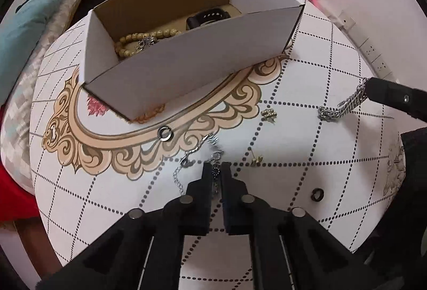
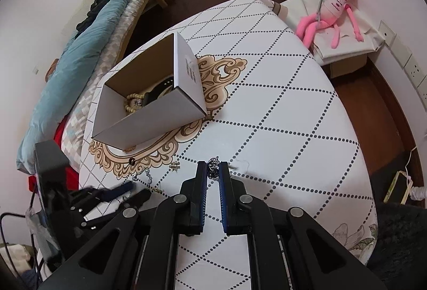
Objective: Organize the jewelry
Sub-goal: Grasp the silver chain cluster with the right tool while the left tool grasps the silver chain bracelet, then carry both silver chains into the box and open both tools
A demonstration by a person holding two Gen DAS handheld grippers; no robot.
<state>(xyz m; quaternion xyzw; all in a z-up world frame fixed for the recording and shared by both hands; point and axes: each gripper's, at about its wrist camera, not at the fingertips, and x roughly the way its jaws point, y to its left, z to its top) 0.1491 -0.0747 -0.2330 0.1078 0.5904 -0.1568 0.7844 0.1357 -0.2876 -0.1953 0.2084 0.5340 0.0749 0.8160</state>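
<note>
Your right gripper (image 2: 213,169) is closed on the heavy silver chain (image 1: 344,105); its other end trails on the tablecloth (image 1: 307,71), to the right of the cardboard box (image 1: 186,60) and well apart from it. Your left gripper (image 1: 216,169) has its fingers nearly together around the thin charm bracelet (image 1: 197,151), which lies in front of the box, near its front wall; whether the pads truly pinch it I cannot tell, so look before you lift.

The box already holds a wooden bead bracelet (image 1: 144,39) and a black watch (image 1: 208,17); I judge that the step in hand is to carry these two chains into it. Lift the heavy chain straight up until its loose end leaves the cloth; then move it over the front wall of the box, high enough that the hanging part does not catch the cardboard edge; open only when the chain is inside.

For the thin bracelet, take it near the middle, so that both ends hang evenly; lift slowly, because the small gold earrings (image 1: 269,113), the silver ring (image 1: 165,133) and the black ring (image 1: 318,194) lie in front of the box near it, and a swinging end may drag them.
</note>
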